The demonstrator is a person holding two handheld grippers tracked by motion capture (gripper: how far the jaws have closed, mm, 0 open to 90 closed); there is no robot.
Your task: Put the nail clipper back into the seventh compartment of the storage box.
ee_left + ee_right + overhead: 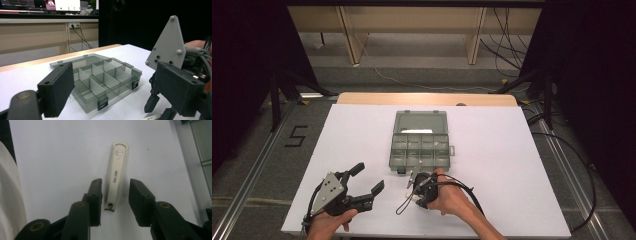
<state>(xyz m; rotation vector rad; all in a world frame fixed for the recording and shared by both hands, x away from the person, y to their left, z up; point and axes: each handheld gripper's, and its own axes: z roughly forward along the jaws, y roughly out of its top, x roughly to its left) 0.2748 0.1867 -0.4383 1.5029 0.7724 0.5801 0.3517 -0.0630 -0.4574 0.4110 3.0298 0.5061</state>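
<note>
A cream nail clipper (115, 176) lies flat on the white table sheet (55, 157), pointing away from the camera. My right gripper (116, 182) points down over it with a jaw on each side; a small gap shows beside each pad, so it is open. In the high view the right gripper (414, 184) sits just in front of a clear grey compartment box (393, 156) whose lid lies open behind it. My left gripper (367, 178) rests near the front left of the table, open and holding nothing. The left gripper view shows the box (83, 103) and the right gripper's grey plate (167, 47).
The box's compartments look empty. The white sheet (512, 160) spreads wide to the right and left of the box. Cables (464, 192) trail from the right gripper. Stands and cables sit on the floor beside the table, with wooden benches behind.
</note>
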